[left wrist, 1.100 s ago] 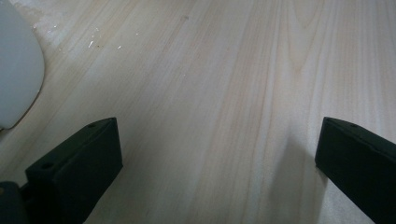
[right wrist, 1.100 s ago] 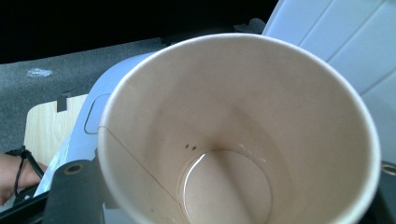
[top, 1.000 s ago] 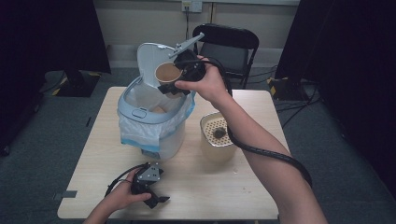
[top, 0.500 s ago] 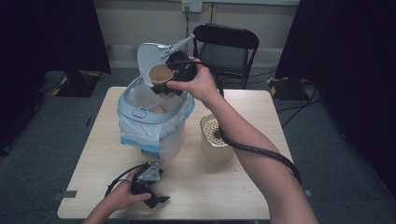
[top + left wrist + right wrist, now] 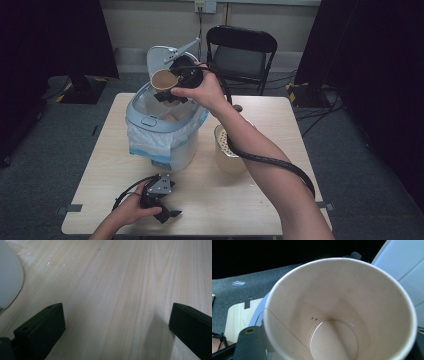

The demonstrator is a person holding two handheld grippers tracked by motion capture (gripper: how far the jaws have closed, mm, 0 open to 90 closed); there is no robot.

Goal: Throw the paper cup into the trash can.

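So your right gripper (image 5: 167,89) has its jaws clamped on a paper cup (image 5: 164,79), one jaw on each side of the wall, and they've just been easing a bit wider with the cup still sitting between them. In the right gripper view the cup (image 5: 339,312) is tipped so you look straight into its mouth: pale inside, a seam running down the wall, a couple of tiny dark specks near the bottom. From the high view the cup hangs above the open top of the trash bin (image 5: 145,120), right in front of the bin's raised lid (image 5: 162,56). The bin stands on the left half of the table (image 5: 280,115), toward the far edge, with a plastic liner bag (image 5: 150,145) folded over its rim.

Your left gripper (image 5: 167,214) rests at the near edge of the table, left of the middle, your left hand (image 5: 132,212) wrapped around it. Its jaws stand wide apart with nothing between them; in the left gripper view it's just bare wood (image 5: 120,285) there, with the bin's pale base (image 5: 8,282) off at the side.

Just right of the bin there's a beige container (image 5: 227,157) with something dotted inside, partly hidden by your right forearm. A black folding chair (image 5: 242,50) stands beyond the far edge.
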